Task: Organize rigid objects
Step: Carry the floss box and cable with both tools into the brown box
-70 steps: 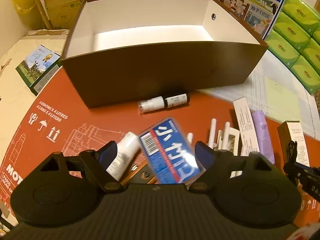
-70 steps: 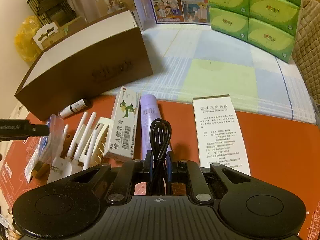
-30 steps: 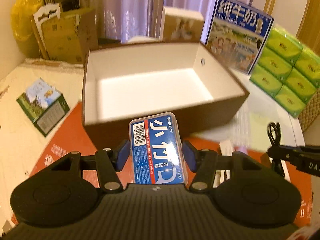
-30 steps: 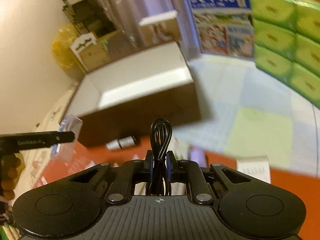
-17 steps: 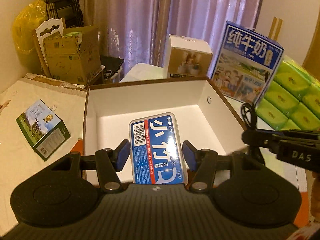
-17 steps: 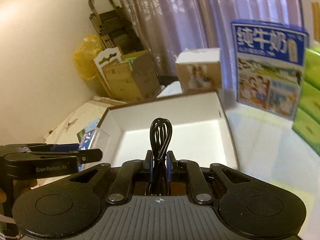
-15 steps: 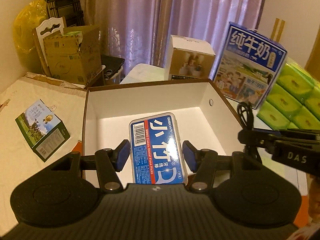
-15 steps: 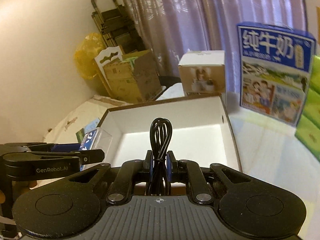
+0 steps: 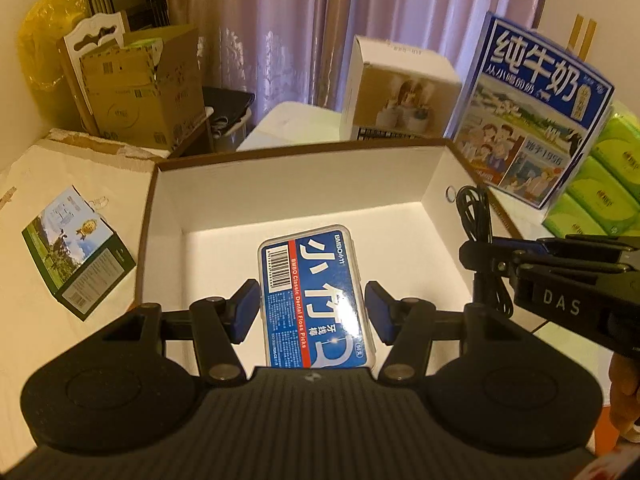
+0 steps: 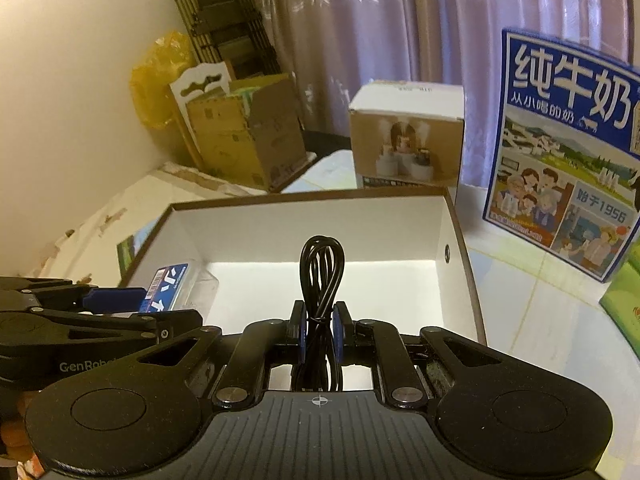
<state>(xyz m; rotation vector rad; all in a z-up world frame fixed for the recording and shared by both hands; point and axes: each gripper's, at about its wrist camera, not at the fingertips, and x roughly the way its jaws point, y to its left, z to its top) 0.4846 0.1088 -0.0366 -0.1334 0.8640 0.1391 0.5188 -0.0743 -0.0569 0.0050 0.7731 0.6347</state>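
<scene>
My left gripper (image 9: 312, 312) is shut on a blue dental floss pick box (image 9: 314, 296) and holds it over the open brown storage box (image 9: 280, 196), whose white inside is bare. The floss box also shows in the right wrist view (image 10: 168, 286). My right gripper (image 10: 319, 330) is shut on a coiled black cable (image 10: 321, 276) and holds it above the storage box (image 10: 248, 224) near its front edge. In the left wrist view the cable (image 9: 478, 224) hangs by the box's right wall.
A blue milk carton (image 9: 532, 108) and green tissue packs (image 9: 604, 184) stand to the right. A small white-brown box (image 9: 400, 88) sits behind the storage box. A green booklet box (image 9: 76, 244) lies at the left. Cardboard boxes (image 9: 140, 84) stand at the back left.
Both grippers have lifted from the red mat and moved forward over the storage box, each still holding its object. The left gripper picked up the floss box at the start.
</scene>
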